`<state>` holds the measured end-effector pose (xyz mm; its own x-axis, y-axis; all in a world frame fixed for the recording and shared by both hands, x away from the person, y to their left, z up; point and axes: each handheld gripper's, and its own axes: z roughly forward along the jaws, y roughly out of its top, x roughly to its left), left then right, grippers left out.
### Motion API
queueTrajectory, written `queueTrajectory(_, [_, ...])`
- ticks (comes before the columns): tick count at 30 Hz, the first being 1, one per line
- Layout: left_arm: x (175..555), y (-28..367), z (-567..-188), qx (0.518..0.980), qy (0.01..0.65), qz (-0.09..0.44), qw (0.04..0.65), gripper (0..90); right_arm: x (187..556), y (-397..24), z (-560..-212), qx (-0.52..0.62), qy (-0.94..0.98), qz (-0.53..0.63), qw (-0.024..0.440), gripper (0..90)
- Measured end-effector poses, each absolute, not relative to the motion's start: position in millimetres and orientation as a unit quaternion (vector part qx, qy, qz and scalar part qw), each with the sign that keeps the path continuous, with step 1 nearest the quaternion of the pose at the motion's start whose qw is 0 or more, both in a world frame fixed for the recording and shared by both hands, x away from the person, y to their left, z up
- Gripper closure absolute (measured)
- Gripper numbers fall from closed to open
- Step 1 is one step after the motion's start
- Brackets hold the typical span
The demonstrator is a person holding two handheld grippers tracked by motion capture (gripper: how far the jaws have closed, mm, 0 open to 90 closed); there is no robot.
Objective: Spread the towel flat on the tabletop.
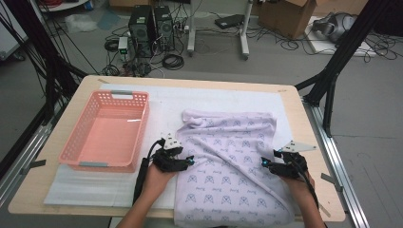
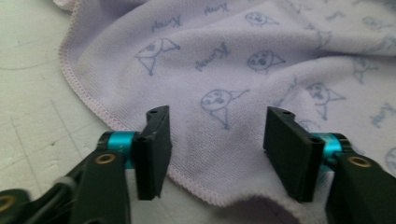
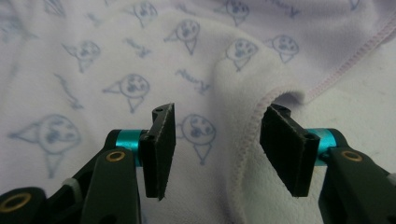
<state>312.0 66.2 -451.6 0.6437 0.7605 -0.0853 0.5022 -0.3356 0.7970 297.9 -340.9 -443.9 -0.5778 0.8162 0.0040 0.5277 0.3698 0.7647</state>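
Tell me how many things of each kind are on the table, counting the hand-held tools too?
Lilac printed towel: 1
Pink basket: 1
White mat under them: 1
Hand-held tools: 2, the left tool and the right tool, both with jaws open over the towel's edges
Total: 5

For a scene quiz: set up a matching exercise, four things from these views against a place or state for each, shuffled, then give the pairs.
Things:
1. pink basket
2. lilac printed towel
3. left tool
4. right tool

Places or states:
A. spread rumpled over the white mat
B. open at the towel's right hemmed edge
C. empty, left on the table
D. open at the towel's left hemmed edge

Pairs: 1-C, 2-A, 3-D, 4-B
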Motion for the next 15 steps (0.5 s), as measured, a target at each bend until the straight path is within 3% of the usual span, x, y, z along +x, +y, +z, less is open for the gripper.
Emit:
queueTrajectory(4, [309, 62, -451, 0.802, 0.398, 0.189, 0.404, 62.3, 301, -339, -450, 0.425, 0.804, 0.370, 0.189, 50.1])
queueTrajectory(5, [308, 61, -451, 0.802, 0.398, 0.195, 0.401, 68.7, 301, -339, -451, 0.429, 0.801, 0.374, 0.187, 54.4])
queueTrajectory(7, [308, 60, -451, 0.799, 0.402, 0.201, 0.399, 83.5, 302, -339, -450, 0.421, 0.803, 0.382, 0.180, 72.6])
queueTrajectory(9, [311, 62, -451, 0.792, 0.417, 0.187, 0.405, 86.8, 302, -335, -450, 0.411, 0.807, 0.378, 0.189, 85.0])
queueTrajectory(15, [333, 73, -452, 0.754, 0.470, 0.163, 0.428, 87.5, 315, -335, -450, 0.430, 0.793, 0.374, 0.215, 86.4])
